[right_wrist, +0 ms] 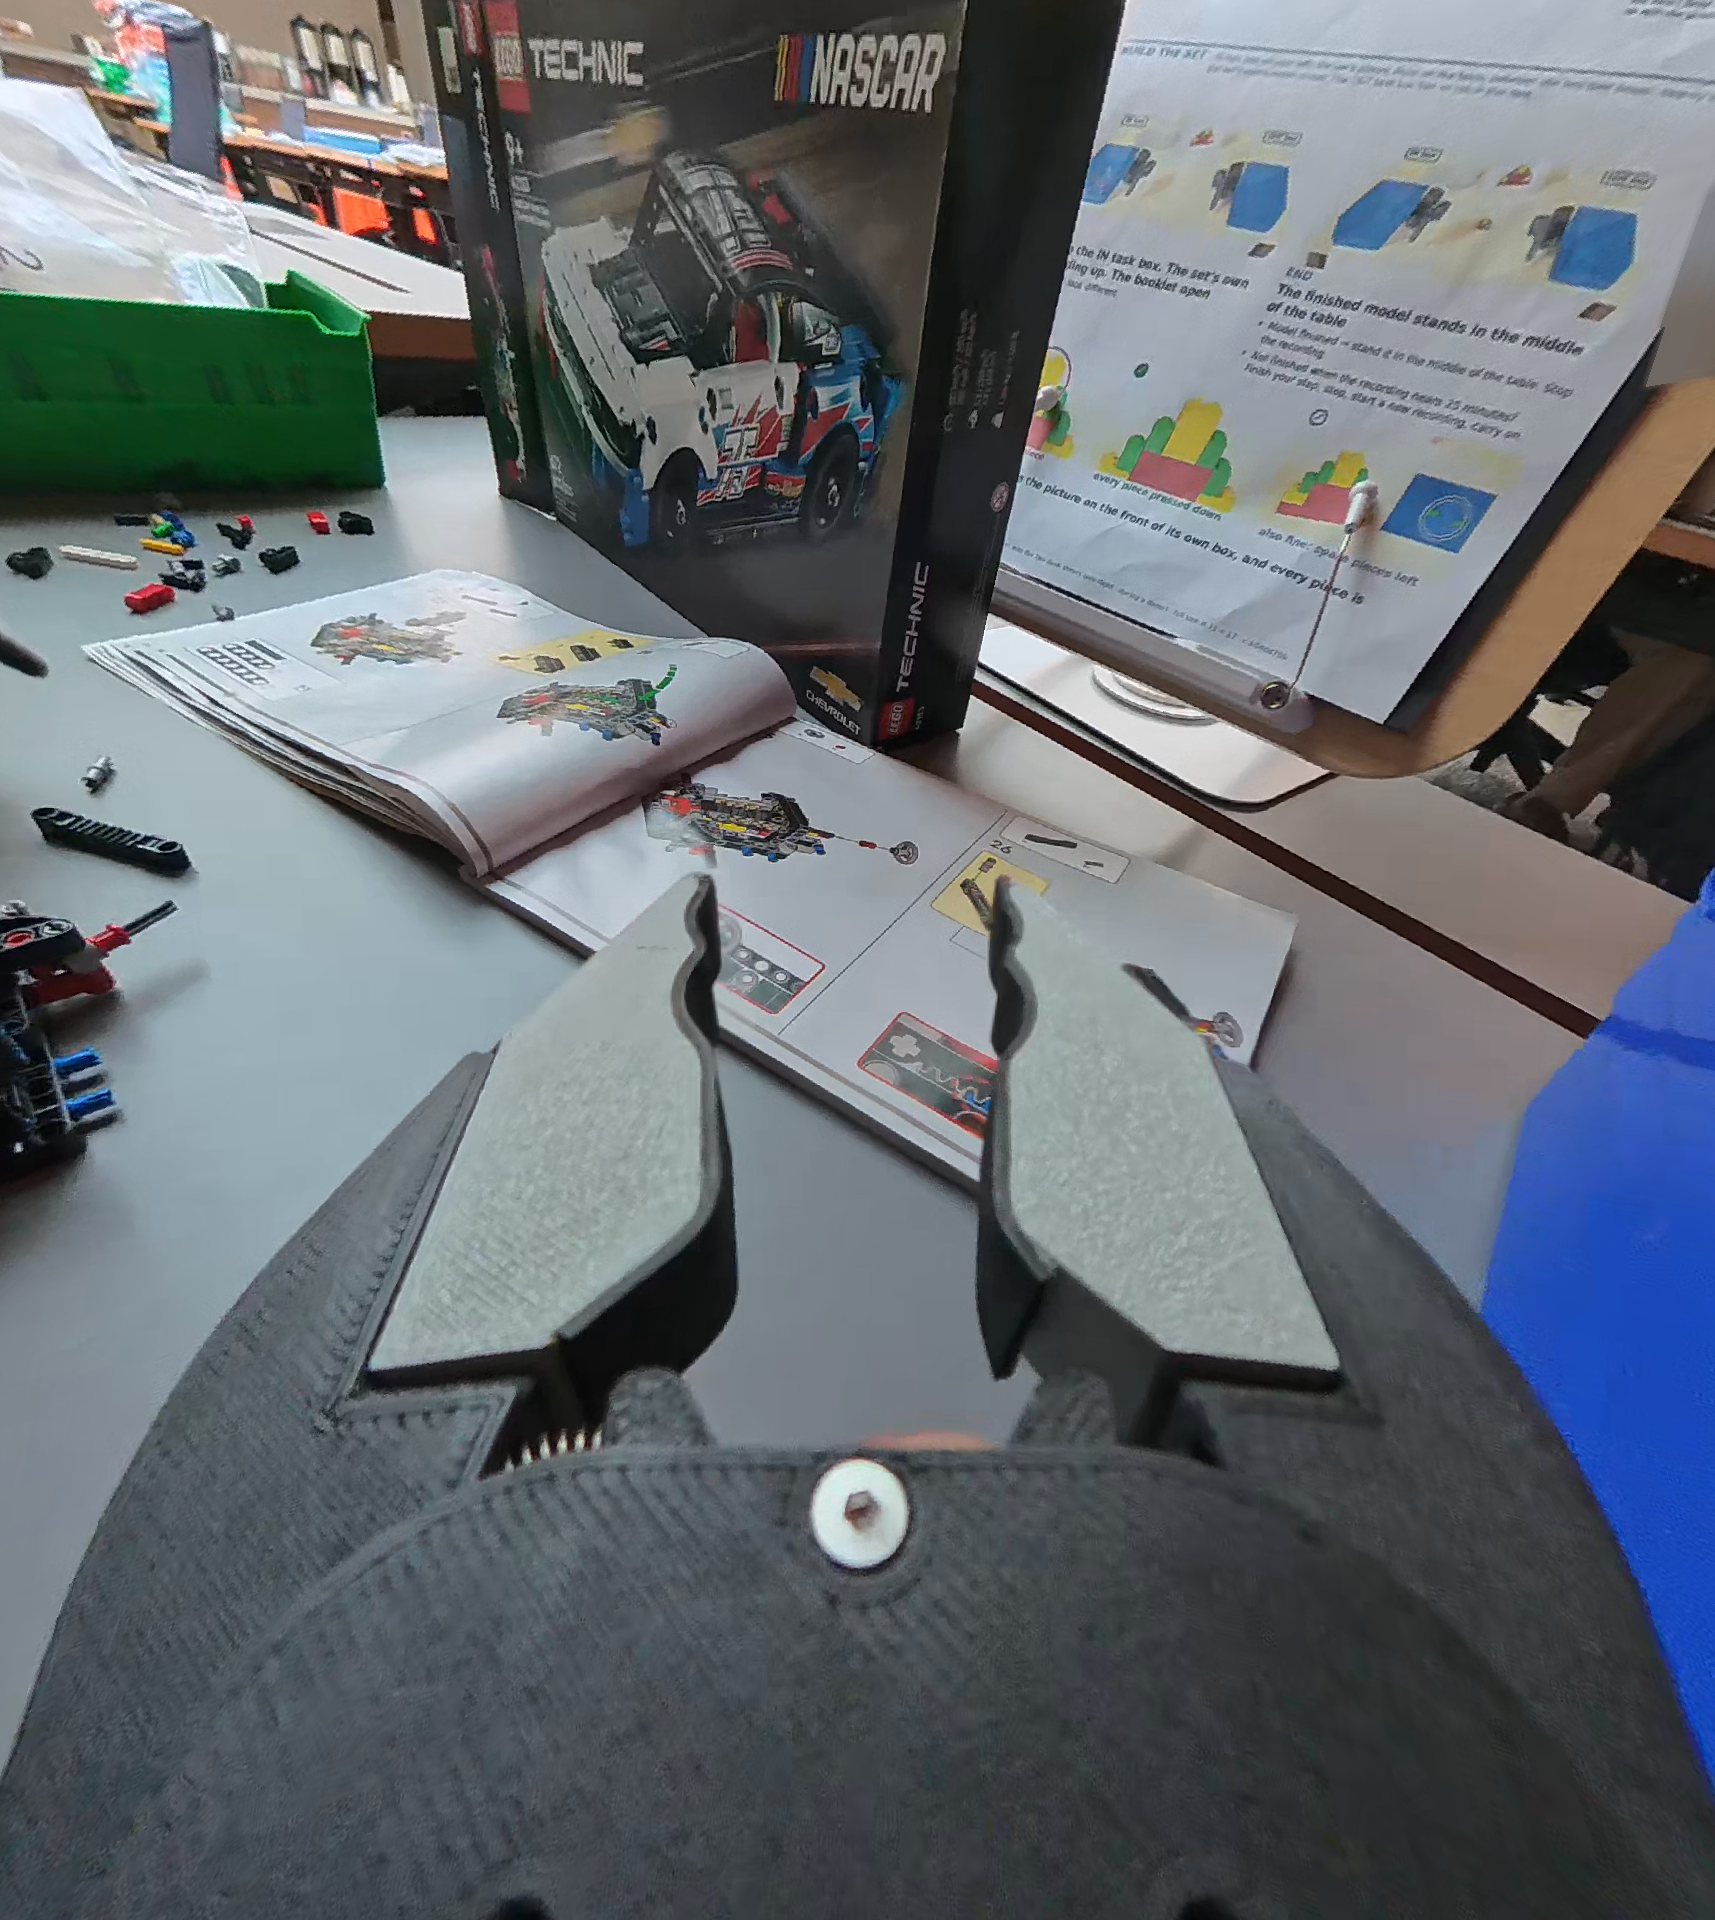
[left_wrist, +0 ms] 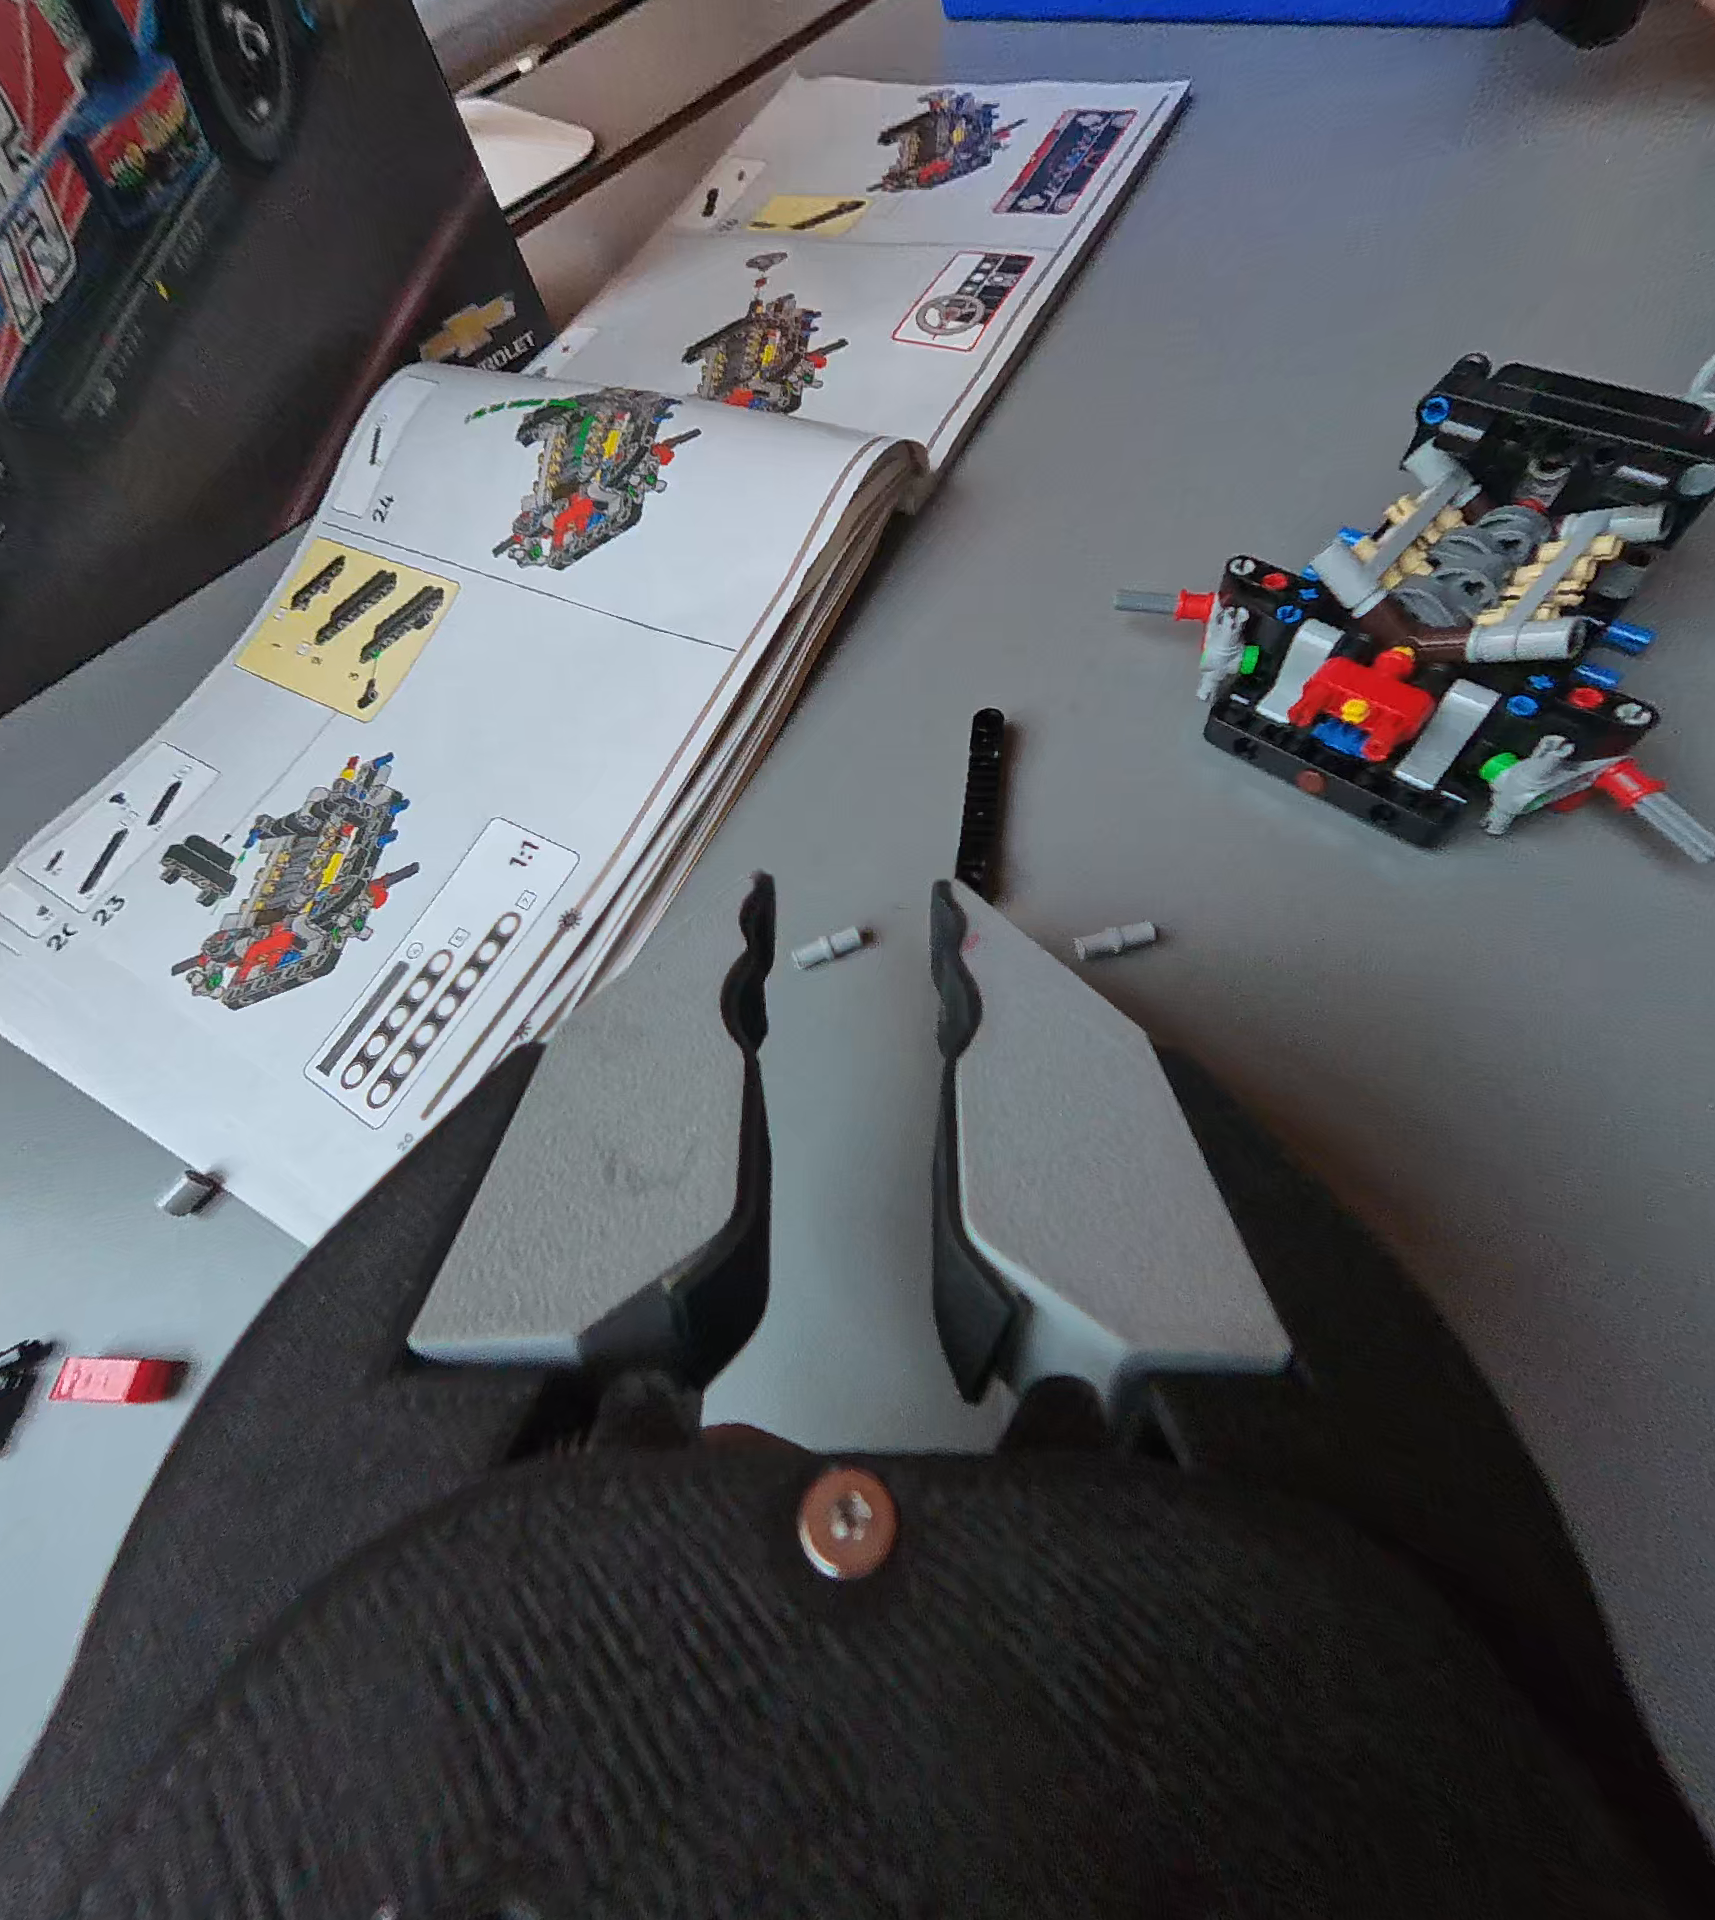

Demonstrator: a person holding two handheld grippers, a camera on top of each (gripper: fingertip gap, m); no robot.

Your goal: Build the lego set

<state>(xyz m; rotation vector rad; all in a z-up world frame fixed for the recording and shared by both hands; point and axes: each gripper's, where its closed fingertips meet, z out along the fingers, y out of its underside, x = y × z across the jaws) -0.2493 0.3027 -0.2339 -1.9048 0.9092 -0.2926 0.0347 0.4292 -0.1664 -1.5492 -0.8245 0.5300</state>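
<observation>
Left gripper [left_wrist: 848,914]: jaws apart, empty, poised over a small grey pin [left_wrist: 829,948] beside a black toothed beam [left_wrist: 981,800]; likely the pick-up step. Right gripper [right_wrist: 848,914]: jaws apart, empty, above the open instruction booklet [right_wrist: 541,717]. Part-built chassis [left_wrist: 1445,623] sat well apart on the grey table [left_wrist: 1352,1039]; next move probably called for closing squarely on the pin.

workshop | shelving [right_wrist: 333,177] behind — green bin [right_wrist: 136,400], blue bin [right_wrist: 1663,1299], grey table [right_wrist: 313,987]
</observation>
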